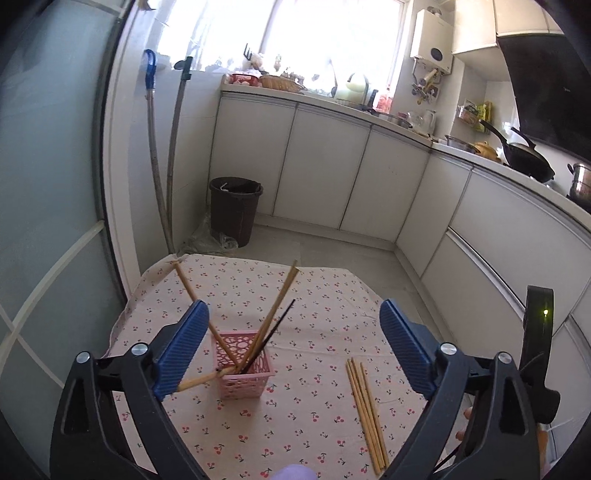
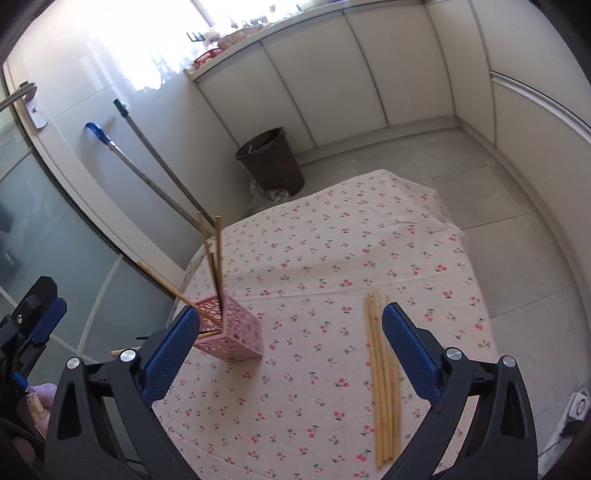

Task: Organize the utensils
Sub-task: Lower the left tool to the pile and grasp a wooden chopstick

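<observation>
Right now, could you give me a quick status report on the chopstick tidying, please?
Left gripper and right gripper both open, empty. Several chopsticks in pink basket; loose chopsticks flat on cherry cloth. Nothing blocking them.

White kitchen cabinets (image 1: 321, 162), bright window (image 1: 332, 26), grey tiled floor (image 2: 498, 184), dark bin (image 1: 234, 208), frosted glass door (image 1: 48, 166)

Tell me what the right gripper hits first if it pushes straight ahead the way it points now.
Probably the cherry-print tablecloth, between the pink basket and the loose chopsticks. The right gripper is open and empty; depth is uncertain through the fisheye.
</observation>
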Motion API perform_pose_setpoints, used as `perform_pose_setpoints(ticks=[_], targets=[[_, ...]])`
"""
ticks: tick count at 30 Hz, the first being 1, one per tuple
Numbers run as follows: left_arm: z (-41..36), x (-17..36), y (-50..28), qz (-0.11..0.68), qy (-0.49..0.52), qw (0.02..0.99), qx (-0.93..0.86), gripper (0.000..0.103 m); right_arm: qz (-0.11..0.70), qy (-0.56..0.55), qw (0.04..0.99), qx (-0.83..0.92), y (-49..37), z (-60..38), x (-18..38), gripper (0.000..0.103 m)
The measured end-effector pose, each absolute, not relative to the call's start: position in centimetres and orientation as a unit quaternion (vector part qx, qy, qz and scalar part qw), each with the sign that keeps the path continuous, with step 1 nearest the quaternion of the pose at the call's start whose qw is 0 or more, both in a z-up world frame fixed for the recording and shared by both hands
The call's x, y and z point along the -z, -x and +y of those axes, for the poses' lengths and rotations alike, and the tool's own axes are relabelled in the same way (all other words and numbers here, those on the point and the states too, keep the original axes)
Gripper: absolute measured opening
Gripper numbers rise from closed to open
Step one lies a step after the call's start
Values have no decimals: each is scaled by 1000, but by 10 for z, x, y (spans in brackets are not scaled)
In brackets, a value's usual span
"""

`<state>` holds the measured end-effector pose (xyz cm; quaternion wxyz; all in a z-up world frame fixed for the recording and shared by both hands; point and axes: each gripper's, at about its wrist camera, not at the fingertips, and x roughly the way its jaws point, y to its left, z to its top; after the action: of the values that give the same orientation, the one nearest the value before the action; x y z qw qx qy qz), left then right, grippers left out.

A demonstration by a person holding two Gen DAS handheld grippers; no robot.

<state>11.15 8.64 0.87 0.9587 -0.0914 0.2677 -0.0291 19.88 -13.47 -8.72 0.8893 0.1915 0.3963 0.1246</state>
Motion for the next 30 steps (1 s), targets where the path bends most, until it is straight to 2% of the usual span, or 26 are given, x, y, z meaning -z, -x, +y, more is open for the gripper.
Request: perform_pose_setpoints(ticks=[5, 11, 19, 24, 28, 30], targets=[[43, 23, -133, 337, 50, 938, 56, 96, 412, -237, 877, -75, -199, -192, 97, 96], [-13, 102, -175, 471, -14, 878, 84, 96, 427, -291, 854, -60, -198, -240, 107, 96], [-13, 197, -238, 608, 61, 790, 41, 96, 445, -340, 825, -77, -207, -263, 110, 96], [-8, 220, -273, 648, 88, 756, 17, 96, 459, -371, 802, -87, -211, -270, 119, 96], [-2, 224, -293, 637, 85, 766, -12, 93, 465, -387, 791, -92, -212, -273, 123, 96], [0, 226, -303, 637, 88, 766, -17, 82, 467, -384, 792, -91, -213, -273, 123, 96]])
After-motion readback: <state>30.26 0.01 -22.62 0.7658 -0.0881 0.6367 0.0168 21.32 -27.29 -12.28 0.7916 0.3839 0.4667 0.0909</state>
